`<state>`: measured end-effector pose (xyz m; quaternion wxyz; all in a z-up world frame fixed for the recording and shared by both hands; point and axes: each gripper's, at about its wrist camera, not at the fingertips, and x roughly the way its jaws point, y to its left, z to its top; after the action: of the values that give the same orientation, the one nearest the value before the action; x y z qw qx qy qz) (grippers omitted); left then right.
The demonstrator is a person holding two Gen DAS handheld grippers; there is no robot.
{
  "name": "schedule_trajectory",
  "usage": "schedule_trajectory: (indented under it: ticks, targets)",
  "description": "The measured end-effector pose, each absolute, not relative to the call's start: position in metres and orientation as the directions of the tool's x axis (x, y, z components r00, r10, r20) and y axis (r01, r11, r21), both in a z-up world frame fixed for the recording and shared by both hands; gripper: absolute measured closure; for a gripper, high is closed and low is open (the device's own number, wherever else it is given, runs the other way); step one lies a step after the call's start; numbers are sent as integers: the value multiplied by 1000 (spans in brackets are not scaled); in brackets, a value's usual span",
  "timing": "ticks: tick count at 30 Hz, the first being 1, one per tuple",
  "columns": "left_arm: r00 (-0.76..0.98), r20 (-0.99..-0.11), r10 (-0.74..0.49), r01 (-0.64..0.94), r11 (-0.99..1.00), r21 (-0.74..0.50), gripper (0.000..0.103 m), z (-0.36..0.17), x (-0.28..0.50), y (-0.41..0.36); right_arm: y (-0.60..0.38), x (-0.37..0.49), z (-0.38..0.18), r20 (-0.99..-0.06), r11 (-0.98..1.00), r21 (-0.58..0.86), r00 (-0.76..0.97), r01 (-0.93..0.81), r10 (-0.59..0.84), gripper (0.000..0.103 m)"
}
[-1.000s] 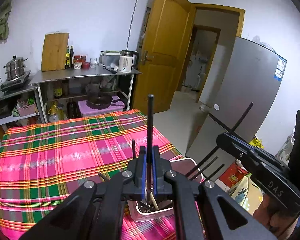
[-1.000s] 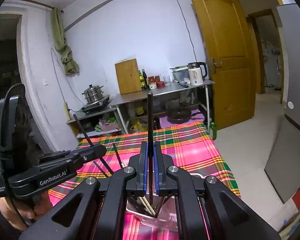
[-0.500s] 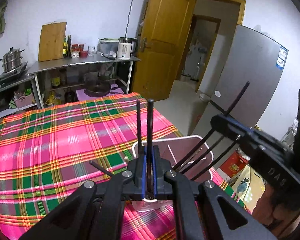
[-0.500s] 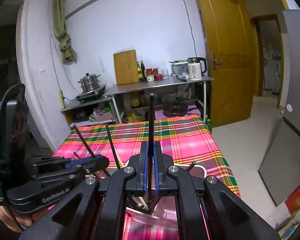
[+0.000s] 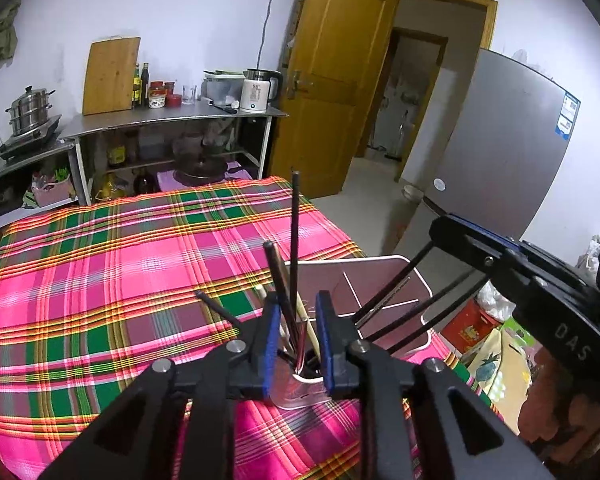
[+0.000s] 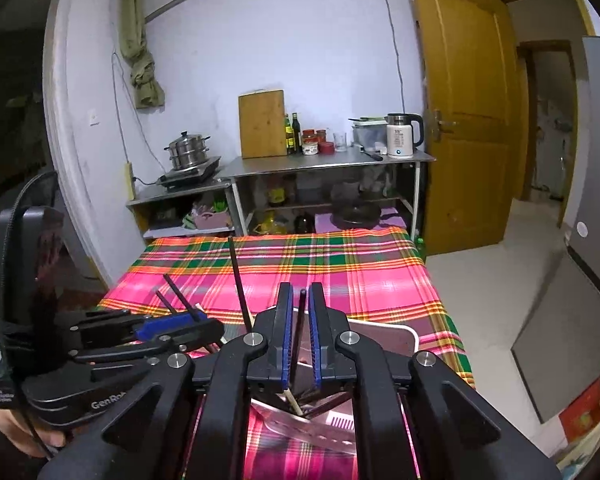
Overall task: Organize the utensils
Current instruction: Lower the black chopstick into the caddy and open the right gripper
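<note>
Black chopsticks, thin and straight, upright in white holder; left gripper opening, released; right gripper opening, chopstick between, unpressed.

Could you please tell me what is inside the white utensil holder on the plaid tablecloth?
The white utensil holder holds several black chopsticks and a pale wooden one. Its bottom is hidden behind the left gripper.
</note>
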<state>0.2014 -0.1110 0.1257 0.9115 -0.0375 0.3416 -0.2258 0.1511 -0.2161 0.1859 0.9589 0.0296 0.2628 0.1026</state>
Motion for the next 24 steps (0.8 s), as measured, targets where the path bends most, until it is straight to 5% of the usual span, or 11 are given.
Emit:
schedule_trajectory:
  ticks: [24]
  targets:
    - [721, -528, -448, 401, 892, -208, 62, 136, 127, -90, -236, 86, 188, -465, 978, 144, 862, -152, 202, 91]
